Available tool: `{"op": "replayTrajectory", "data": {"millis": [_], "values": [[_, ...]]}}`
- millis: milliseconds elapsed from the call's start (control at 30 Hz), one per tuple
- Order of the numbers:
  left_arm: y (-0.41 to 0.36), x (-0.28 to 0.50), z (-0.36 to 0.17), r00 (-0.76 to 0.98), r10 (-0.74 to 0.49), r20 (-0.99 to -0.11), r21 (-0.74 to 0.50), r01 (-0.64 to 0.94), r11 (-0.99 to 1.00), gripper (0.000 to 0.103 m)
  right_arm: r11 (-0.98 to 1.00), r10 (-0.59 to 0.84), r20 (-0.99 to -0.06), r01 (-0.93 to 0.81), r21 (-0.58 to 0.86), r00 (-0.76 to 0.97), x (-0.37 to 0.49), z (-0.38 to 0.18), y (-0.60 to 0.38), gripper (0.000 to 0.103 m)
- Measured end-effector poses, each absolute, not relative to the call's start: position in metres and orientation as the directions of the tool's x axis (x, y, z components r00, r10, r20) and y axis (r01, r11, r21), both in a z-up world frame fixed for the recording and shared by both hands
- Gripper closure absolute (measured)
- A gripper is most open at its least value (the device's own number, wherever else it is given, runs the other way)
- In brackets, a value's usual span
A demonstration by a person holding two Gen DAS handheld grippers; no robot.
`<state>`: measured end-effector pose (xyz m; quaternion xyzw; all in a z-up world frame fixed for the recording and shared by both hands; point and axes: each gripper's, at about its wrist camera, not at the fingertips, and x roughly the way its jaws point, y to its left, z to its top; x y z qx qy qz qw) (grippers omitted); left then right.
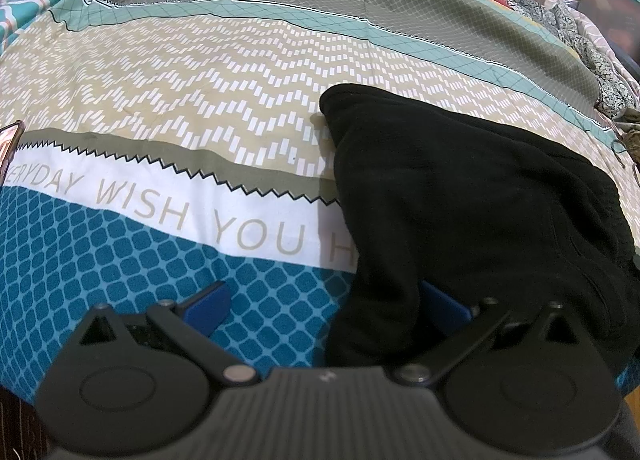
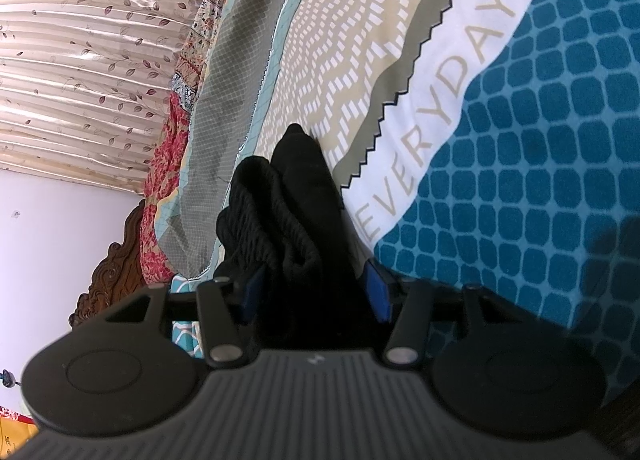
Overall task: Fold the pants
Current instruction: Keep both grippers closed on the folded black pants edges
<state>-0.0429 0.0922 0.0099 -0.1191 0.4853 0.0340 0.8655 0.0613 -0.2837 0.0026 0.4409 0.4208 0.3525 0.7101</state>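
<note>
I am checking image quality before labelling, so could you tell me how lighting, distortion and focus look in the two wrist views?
Left wrist: fisheye bends the bedsheet stripes into arcs, the black pants lose all detail, and the far right edge is blurred. Right wrist: tilted view, soft sheen on the curtain, and the pants are crushed to black except the ribbed waistband.
</note>
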Motion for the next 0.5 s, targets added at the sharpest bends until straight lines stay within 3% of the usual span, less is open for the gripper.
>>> {"op": "replayTrajectory", "data": {"millis": [500], "values": [[0.0916, -0.0433, 0.0101, 0.527, -0.057, -0.848, -0.173, -0.174, 0.969, 0.0, 0.366, 0.87, -0.277, -0.157, 0.917, 0.409, 0.0567, 0.0013, -0.2808, 0.048]]}}
